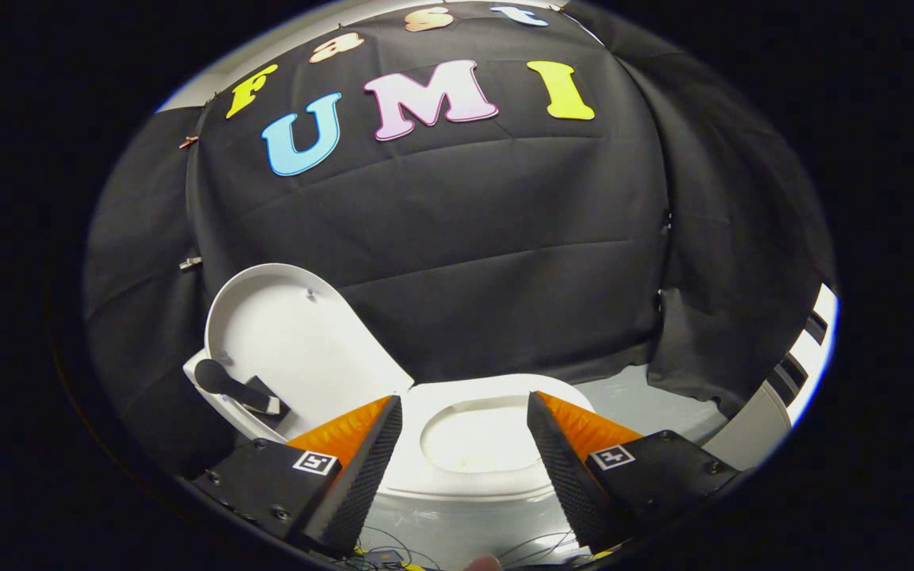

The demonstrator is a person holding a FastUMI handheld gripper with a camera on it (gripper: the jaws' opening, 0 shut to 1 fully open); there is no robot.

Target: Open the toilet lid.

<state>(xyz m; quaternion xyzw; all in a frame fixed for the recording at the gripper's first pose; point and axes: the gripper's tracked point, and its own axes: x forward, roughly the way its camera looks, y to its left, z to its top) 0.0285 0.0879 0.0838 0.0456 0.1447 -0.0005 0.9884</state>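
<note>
Nearest, the gripper (465, 412) has its jaws spread wide apart with nothing between them, which fits a tool that has no grasp on anything at this moment. A few thin wires (393, 547) trail below the fingers. Just ahead, seen through the gap, sits the toilet (465, 492), its seat (497, 392) down and the bowl (477, 440) exposed. Beyond the left finger the lid (298, 349) stands raised, swung back and leaning toward the cloth wall (465, 262) so that it stays up on its own. A dark handle (231, 386) juts from its lower edge, presumably as a grip for lifting. By this the lid looks already open.
</note>
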